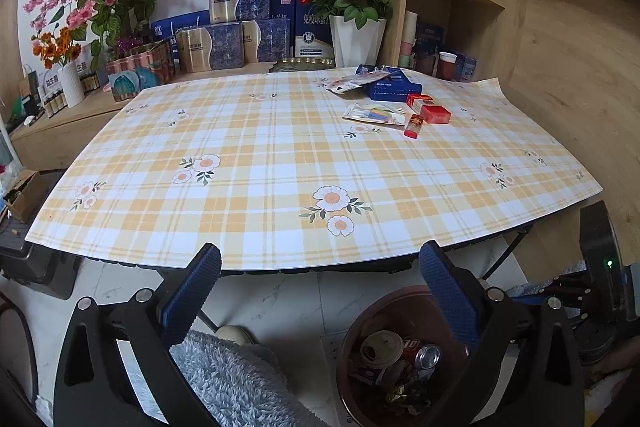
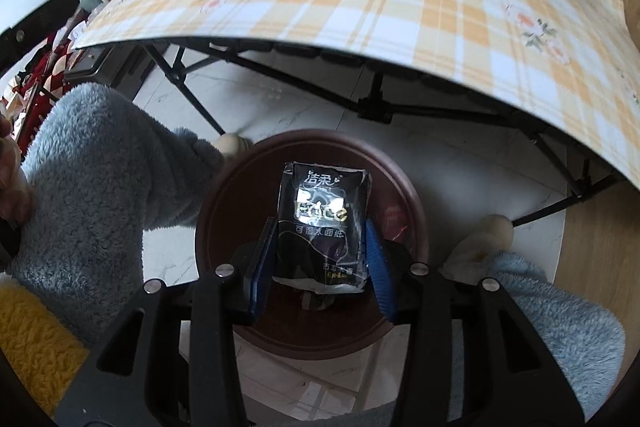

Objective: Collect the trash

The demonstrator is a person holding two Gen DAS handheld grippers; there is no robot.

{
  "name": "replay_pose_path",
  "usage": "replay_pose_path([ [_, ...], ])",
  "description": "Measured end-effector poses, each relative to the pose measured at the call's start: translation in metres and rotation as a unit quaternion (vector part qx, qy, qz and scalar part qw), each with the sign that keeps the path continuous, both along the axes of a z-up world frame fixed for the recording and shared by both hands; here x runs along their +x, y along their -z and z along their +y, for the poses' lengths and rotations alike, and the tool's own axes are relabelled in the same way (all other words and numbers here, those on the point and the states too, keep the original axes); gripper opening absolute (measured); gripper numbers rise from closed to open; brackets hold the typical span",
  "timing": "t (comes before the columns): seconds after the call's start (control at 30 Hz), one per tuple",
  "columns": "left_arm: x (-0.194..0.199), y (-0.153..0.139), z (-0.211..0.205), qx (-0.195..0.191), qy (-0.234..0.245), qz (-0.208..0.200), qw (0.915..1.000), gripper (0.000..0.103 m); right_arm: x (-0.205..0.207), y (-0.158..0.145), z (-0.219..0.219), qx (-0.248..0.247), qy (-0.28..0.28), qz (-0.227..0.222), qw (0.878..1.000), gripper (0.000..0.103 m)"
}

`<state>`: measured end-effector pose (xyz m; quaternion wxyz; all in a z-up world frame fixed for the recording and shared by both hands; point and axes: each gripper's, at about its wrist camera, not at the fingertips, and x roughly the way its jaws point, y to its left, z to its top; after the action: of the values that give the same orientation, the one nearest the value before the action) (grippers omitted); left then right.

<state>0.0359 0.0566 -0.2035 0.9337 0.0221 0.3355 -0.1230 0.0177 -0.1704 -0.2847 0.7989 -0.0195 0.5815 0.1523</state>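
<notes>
- Right gripper (image 2: 322,251) points steeply down, its blue pads either side of a black tissue pack (image 2: 326,223); the right pad shows a slight gap, so a firm clamp is not certain.
- Pack's long axis runs along the fingers, printed face up, directly over the brown bin (image 2: 212,239).
- Left gripper (image 1: 320,287) hangs wide apart and empty by the table edge (image 1: 280,259).
- Bin holds a can (image 1: 427,357), a cup lid (image 1: 382,349) and wrappers.

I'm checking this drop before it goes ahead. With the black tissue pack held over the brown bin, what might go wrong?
1. The black plastic tissue pack sits between the right gripper's blue pads above the round brown bin; released off-centre, it might clip the rim.
2. The bin already holds a crushed can and a paper cup, so the pack may perch on top.
</notes>
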Motion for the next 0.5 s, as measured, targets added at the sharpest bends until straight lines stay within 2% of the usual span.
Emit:
replay_pose_path([
  [0.1,0.001,0.001,0.001,-0.001,-0.003,0.003,1.0000,0.097,0.001,0.007,0.001,-0.004,-0.001,0.015,1.000,0.047],
  [0.13,0.001,0.001,0.001,-0.001,-0.004,0.003,1.0000,0.097,0.001,0.009,0.002,-0.005,-0.001,0.017,1.000,0.050],
  [0.2,0.001,0.002,0.001,-0.002,-0.005,0.004,1.0000,0.097,0.001,0.009,0.003,-0.006,0.000,0.015,1.000,0.062],
  [0.27,0.002,0.002,0.002,-0.002,-0.007,0.008,0.9999,0.097,0.002,0.006,0.003,-0.002,0.001,0.009,1.000,0.083],
  [0.33,0.003,0.003,0.003,-0.005,-0.009,0.010,0.9999,0.097,0.002,0.002,0.003,0.002,0.004,0.001,1.000,0.095],
  [0.5,0.006,0.005,0.005,-0.002,-0.019,0.017,0.9997,0.097,0.006,-0.008,-0.005,0.000,0.026,-0.018,1.000,0.097],
])
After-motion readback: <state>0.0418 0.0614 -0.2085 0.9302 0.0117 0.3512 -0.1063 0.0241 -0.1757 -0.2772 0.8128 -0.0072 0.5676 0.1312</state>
